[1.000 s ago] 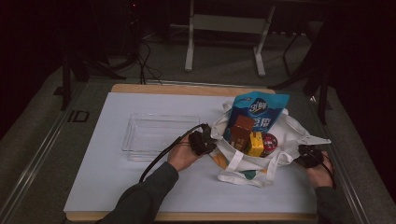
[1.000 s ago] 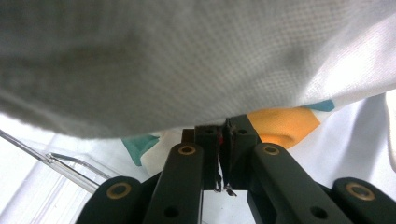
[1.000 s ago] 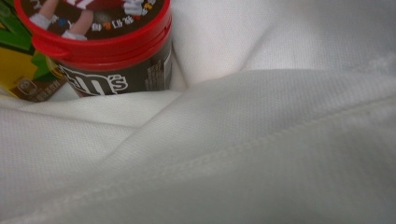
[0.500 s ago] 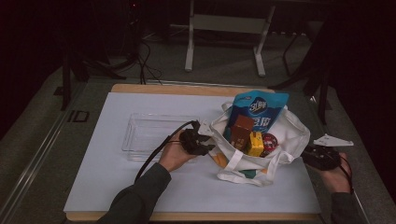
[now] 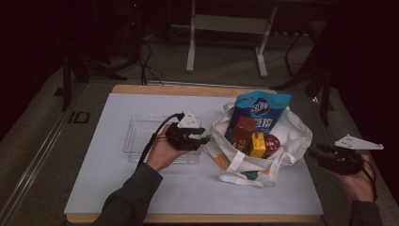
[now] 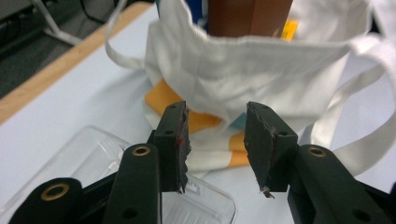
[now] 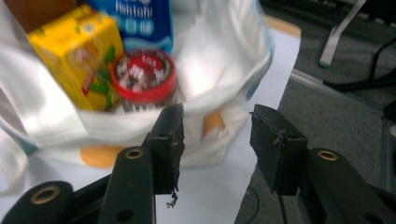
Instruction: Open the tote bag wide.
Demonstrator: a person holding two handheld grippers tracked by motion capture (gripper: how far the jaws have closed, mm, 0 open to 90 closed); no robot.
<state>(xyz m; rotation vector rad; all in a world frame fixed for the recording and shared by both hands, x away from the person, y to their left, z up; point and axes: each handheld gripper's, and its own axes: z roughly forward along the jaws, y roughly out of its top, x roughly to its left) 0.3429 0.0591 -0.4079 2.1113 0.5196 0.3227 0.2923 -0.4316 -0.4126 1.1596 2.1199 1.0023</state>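
- My left gripper (image 5: 203, 137) hangs over the near right corner of the clear tray (image 5: 141, 132), jaws spread with nothing between them — they have just been opening. My right gripper (image 5: 316, 153) sits off the table's right edge, jaws likewise parted and empty, also just opened.
- The white tote bag (image 5: 254, 160) stands between my 2 grippers on the white mat (image 5: 113, 188), mouth open, both handles free and slack.
- Step in hand, as I judge it: the bag has been let go and unpacking comes next. That calls for 1 gripper to reach into the mouth and pinch an item, with the tray the likely destination.
- Contents, near to far: red-lidded jar (image 7: 144, 77), lid print unreadable; yellow carton (image 7: 77, 56), writing blurred; brown box (image 5: 244, 132), no legible text.
- Farthest, the blue pouch (image 5: 261, 110) — its lettering reads roughly "Hightofu", uncertain.
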